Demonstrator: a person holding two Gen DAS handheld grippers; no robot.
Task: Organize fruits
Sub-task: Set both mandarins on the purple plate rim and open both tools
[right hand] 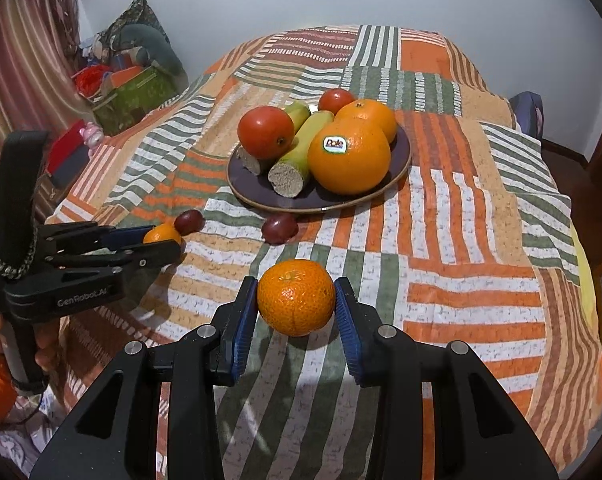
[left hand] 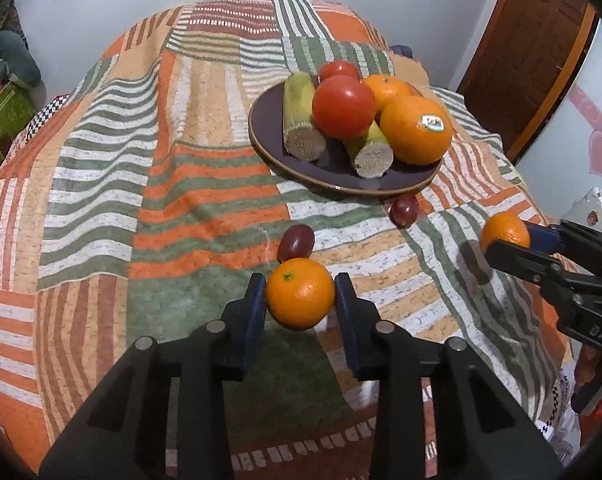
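Both sets of jaws clamped — each on 1 small orange, lifted above the striped bedspread.

Left gripper pinches a small orange between its blue pads, just in front of a red grape lying on the cloth; the right gripper pinches a second small orange the same way. Beyond them a dark plate carries 2 large oranges — the nearer orange bears a sticker — 2 tomatoes and 2 cut green stalks. Another grape lies on the bed, just beside the plate's near rim.
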